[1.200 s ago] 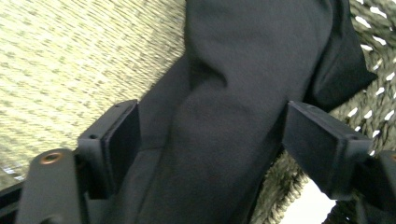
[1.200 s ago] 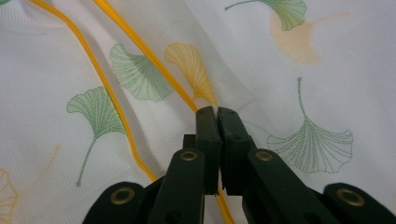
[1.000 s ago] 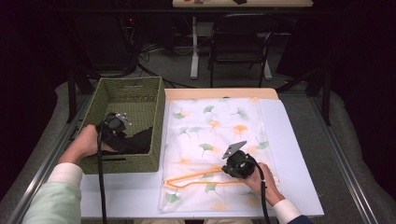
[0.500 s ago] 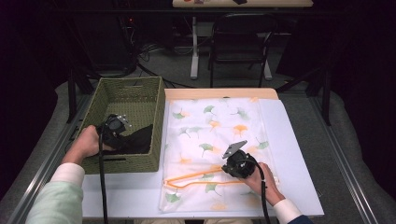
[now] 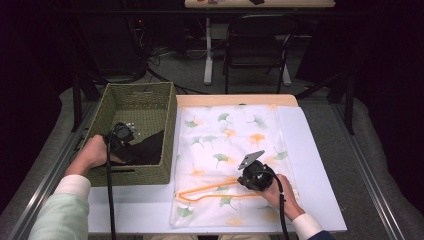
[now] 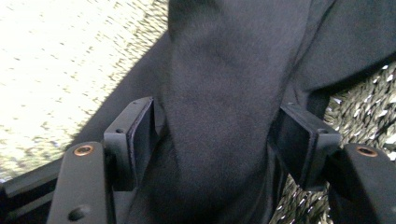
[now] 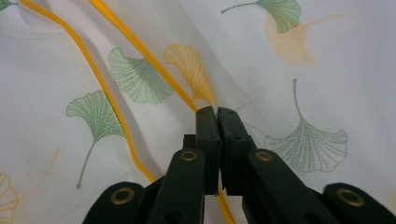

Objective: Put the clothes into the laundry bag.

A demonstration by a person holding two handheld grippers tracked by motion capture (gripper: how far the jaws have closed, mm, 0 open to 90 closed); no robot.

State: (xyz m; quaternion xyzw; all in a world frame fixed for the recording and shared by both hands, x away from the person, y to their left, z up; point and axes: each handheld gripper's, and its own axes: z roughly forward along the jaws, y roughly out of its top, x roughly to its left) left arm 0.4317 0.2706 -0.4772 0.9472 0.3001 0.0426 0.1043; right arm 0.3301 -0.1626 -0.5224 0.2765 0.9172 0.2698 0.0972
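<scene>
A black cloth (image 5: 150,147) lies in the near end of a green woven basket (image 5: 130,102). My left gripper (image 5: 136,149) reaches into the basket from the left. In the left gripper view a thick fold of the black cloth (image 6: 219,93) stands between the pads of the left gripper (image 6: 215,126). Its jaws have just been opening and stand apart around that fold. A white mesh bag (image 5: 235,145) printed with ginkgo leaves lies flat to the right. My right gripper (image 5: 241,182) is shut on the bag's (image 7: 303,60) orange zipper edge (image 7: 135,46) near the bag's front; the right gripper's (image 7: 216,112) jaws meet.
The bag rests on a white board (image 5: 315,165), with a tan sheet (image 5: 235,100) showing at the bag's far edge. The basket's right wall stands close beside the bag. A black chair (image 5: 257,45) and a table leg stand on the floor beyond.
</scene>
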